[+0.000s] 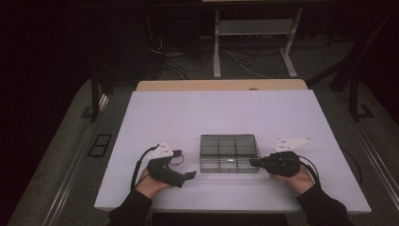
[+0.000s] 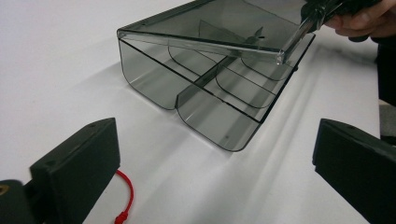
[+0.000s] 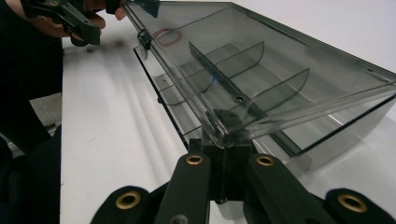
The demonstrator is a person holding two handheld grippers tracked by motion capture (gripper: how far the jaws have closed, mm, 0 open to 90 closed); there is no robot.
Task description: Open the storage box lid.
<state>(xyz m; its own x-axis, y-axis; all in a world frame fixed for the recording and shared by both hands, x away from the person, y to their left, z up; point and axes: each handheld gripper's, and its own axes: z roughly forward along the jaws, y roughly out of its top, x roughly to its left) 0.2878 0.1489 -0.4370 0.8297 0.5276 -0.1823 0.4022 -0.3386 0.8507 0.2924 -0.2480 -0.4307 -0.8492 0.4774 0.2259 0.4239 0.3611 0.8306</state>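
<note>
the right gripper (image 3: 227,149) has its two black jaws pressed together on the near edge of a smoky transparent plastic lid (image 3: 261,60), gripping it at a corner and holding it tilted up off the box beneath. that lid belongs to a smoky transparent plastic compartment box (image 1: 229,153) with dividers inside, which sits on the white desk (image 1: 188,117) near its front edge, between the two hands. in the high view the right gripper (image 1: 256,162) touches the box's right front corner, with the person's right hand (image 1: 294,176) wrapped around its body.

the left gripper (image 2: 215,168) has its jaws wide apart and holds nothing; the box lies ahead of them, apart from both jaws, its rounded compartment walls (image 2: 205,100) facing the camera and the raised lid (image 2: 210,28) slanting above. in the high view the left gripper (image 1: 190,175) rests just left of the box, not touching it, held by the left hand (image 1: 150,183). a thin red cord (image 2: 125,198) lies on the desk beside the left jaw.
</note>
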